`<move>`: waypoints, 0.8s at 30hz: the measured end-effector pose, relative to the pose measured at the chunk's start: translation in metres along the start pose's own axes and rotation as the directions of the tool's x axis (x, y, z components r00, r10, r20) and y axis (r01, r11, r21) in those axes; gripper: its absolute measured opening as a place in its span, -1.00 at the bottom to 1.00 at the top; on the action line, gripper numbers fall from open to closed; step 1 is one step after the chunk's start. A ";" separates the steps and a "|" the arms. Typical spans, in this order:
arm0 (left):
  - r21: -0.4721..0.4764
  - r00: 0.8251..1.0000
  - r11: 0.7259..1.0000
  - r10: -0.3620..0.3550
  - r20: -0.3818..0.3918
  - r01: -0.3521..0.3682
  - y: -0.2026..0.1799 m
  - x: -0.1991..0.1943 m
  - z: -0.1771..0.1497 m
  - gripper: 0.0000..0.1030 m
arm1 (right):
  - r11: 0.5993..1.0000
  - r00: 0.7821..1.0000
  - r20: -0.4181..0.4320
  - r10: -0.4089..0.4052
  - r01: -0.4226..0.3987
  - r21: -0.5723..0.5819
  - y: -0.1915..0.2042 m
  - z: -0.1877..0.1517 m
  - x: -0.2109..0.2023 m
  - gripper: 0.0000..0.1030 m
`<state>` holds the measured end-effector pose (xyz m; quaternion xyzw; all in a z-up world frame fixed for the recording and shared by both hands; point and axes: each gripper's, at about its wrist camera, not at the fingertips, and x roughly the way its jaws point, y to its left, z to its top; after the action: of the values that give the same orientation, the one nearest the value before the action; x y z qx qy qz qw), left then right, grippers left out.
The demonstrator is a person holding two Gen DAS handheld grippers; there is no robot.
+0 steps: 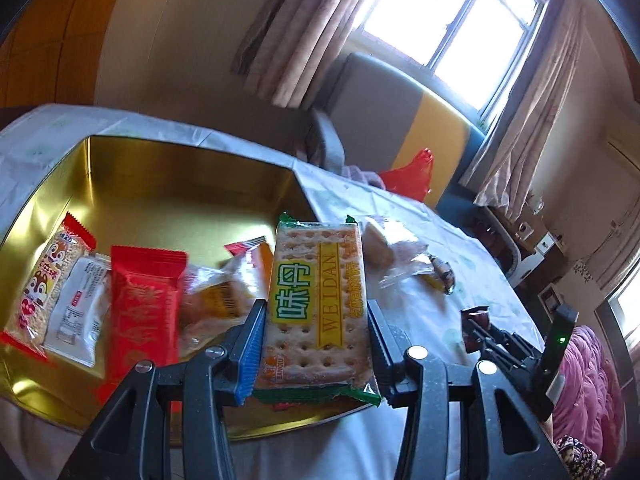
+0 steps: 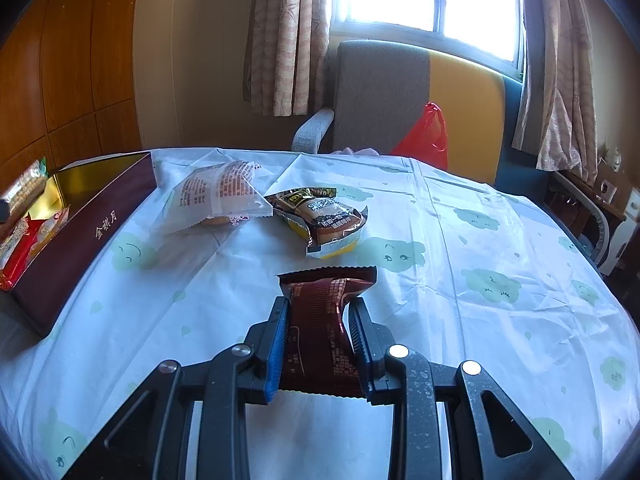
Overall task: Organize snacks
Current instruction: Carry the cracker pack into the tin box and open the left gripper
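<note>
My left gripper (image 1: 317,306) is shut on a green-edged cracker pack (image 1: 316,304) and holds it over the right end of a gold-lined tin box (image 1: 160,168). In the box lie a squirrel-print rice bar (image 1: 46,276), a white packet (image 1: 78,312), a red packet (image 1: 142,312) and a clear-wrapped pastry (image 1: 218,296). My right gripper (image 2: 319,304) is shut on a dark brown snack bar (image 2: 320,320) just above the tablecloth (image 2: 500,320). Ahead of it lie a white-wrapped pastry (image 2: 218,196) and a dark and yellow packet (image 2: 320,216). The box (image 2: 84,232) stands at the left.
A grey and yellow armchair (image 2: 400,92) with a red plastic bag (image 2: 428,132) stands behind the table. Wooden cabinets (image 2: 60,60) line the left wall. The right gripper's body (image 1: 516,344) shows at the right of the left wrist view, near a pink quilt (image 1: 588,392).
</note>
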<state>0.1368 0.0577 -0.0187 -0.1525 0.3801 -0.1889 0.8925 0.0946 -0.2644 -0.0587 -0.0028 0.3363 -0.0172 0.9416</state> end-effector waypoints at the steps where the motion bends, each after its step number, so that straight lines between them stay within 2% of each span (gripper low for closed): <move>1: -0.016 0.999 1.000 -0.019 -0.027 0.019 0.005 0.003 0.002 -0.07 | 1.000 1.000 0.000 -0.001 0.001 -0.001 0.000 0.000 0.000 -0.41; 4: -0.065 0.995 0.997 -0.045 -0.085 0.039 0.016 0.012 0.004 -0.07 | 1.000 1.000 0.000 -0.001 0.001 0.000 0.000 0.000 0.000 -0.41; 8: -0.033 0.987 0.999 -0.014 -0.160 0.009 0.021 0.025 0.002 -0.07 | 1.000 1.000 -0.001 -0.003 0.003 -0.003 0.000 0.000 0.000 -0.41; 10: -0.007 0.979 0.999 0.030 -0.200 -0.032 0.022 0.032 0.001 -0.07 | 1.000 1.000 -0.003 -0.004 0.004 -0.005 0.000 0.000 0.001 -0.41; 11: 0.014 0.975 0.997 0.073 -0.212 -0.072 0.023 0.036 0.001 -0.07 | 1.000 1.000 -0.005 -0.004 0.004 -0.005 0.000 0.000 0.001 -0.41; 14: 0.023 0.963 0.987 0.160 -0.218 -0.158 0.034 0.040 0.004 -0.07 | 1.000 1.000 -0.007 -0.006 0.006 -0.007 0.000 0.000 0.002 -0.41; 18: -0.041 0.961 0.979 0.188 -0.201 -0.200 0.051 0.036 0.009 -0.07 | 1.000 1.000 -0.009 -0.006 0.006 -0.008 0.000 0.000 0.002 -0.41; 20: -0.022 0.958 0.973 0.220 -0.183 -0.228 0.050 0.033 0.008 -0.06 | 1.000 1.000 -0.012 -0.007 0.007 -0.010 0.001 0.001 0.002 -0.41; 24: -0.006 0.960 0.973 0.226 -0.163 -0.230 0.043 0.024 -0.001 -0.05 | 1.000 1.000 -0.014 -0.008 0.008 -0.013 0.000 0.000 0.002 -0.41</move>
<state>0.1612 0.0846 -0.0523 -0.1033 0.4684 -0.0919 0.8727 0.0963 -0.2643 -0.0596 -0.0101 0.3429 -0.0187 0.9391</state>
